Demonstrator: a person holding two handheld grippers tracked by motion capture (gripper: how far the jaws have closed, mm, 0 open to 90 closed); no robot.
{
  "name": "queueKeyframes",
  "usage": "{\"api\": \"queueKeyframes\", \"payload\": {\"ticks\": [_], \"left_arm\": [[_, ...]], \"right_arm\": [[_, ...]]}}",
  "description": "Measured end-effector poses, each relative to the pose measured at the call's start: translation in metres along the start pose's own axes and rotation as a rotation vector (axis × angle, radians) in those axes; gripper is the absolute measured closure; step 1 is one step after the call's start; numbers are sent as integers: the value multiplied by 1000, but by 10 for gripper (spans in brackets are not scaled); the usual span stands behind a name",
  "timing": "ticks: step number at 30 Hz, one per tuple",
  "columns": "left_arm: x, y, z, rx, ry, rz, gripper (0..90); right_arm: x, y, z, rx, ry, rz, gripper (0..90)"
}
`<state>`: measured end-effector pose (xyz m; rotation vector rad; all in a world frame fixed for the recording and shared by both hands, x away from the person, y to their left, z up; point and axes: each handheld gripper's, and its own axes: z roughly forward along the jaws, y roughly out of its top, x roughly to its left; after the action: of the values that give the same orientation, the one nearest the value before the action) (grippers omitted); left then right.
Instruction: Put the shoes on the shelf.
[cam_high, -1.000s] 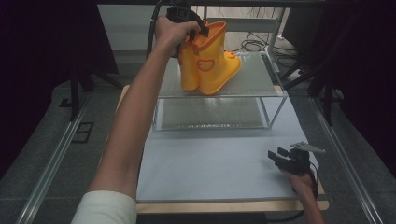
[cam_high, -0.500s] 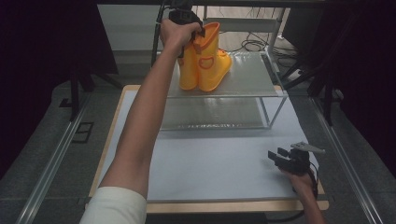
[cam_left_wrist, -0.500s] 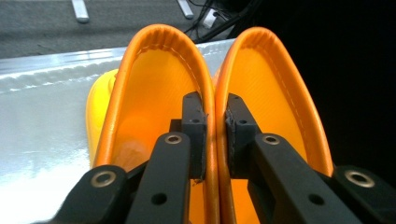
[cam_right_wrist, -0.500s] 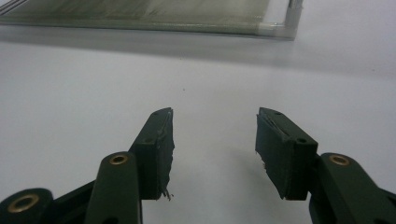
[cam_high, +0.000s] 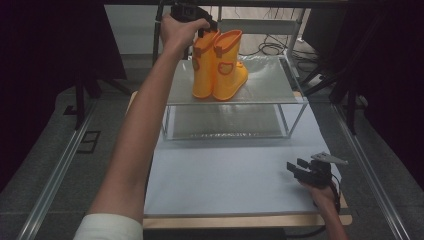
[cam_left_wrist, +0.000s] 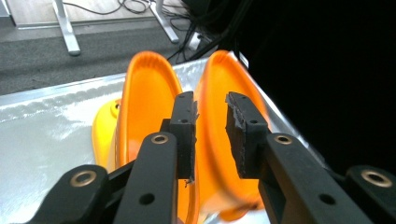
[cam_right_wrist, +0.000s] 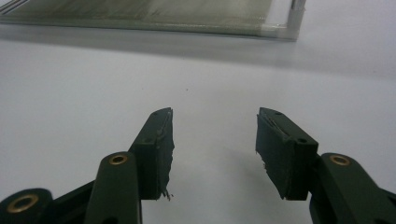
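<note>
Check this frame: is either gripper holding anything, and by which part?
The left gripper pinches the two orange boots together by the touching top rims of their shafts as they stand on the glass shelf. The right gripper is open, holding nothing.

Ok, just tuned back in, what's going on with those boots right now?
A person holds a claw in each hand. The left claw is up at the tops of the two orange boots, which stand upright side by side on the glass shelf. In the left gripper view its jaws sit a little apart at the boots' adjoining rims; I cannot tell whether they are pinching anything. The right claw rests open near the table's front right corner, holding nothing.
</note>
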<state>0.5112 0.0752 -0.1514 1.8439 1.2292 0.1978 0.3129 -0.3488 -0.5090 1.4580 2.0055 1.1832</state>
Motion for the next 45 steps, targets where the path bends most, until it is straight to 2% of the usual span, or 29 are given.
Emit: {"api": "queueKeyframes", "payload": {"ticks": [2, 10, 15, 22, 27, 31, 37, 40, 45], "left_arm": [[2, -6, -5, 12, -17, 26, 763], [11, -29, -25, 35, -37, 72, 838], [16, -43, -42, 21, -46, 76, 886], [23, -60, -58, 36, -53, 95, 897], [34, -73, -62, 48, -27, 104, 897], [49, -87, -52, 70, -7, 84, 897], [68, -108, -24, 105, 17, 64, 898], [73, -114, -11, 128, 22, 67, 898], [78, -121, 15, 162, 61, 75, 898]], "right_arm": [[1, 0, 0, -2, 0, -3, 462], [2, 0, 2, 9, -1, -8, 461], [3, 0, 4, 15, -2, -19, 461], [5, 0, 5, 18, 0, -24, 461], [5, 0, 6, 19, -2, -26, 462], [7, 0, 6, 24, -2, -31, 461], [7, 0, 9, 36, -1, -39, 460], [8, 0, 8, 38, 0, -42, 460], [8, -1, 9, 41, 1, -39, 459]]}}
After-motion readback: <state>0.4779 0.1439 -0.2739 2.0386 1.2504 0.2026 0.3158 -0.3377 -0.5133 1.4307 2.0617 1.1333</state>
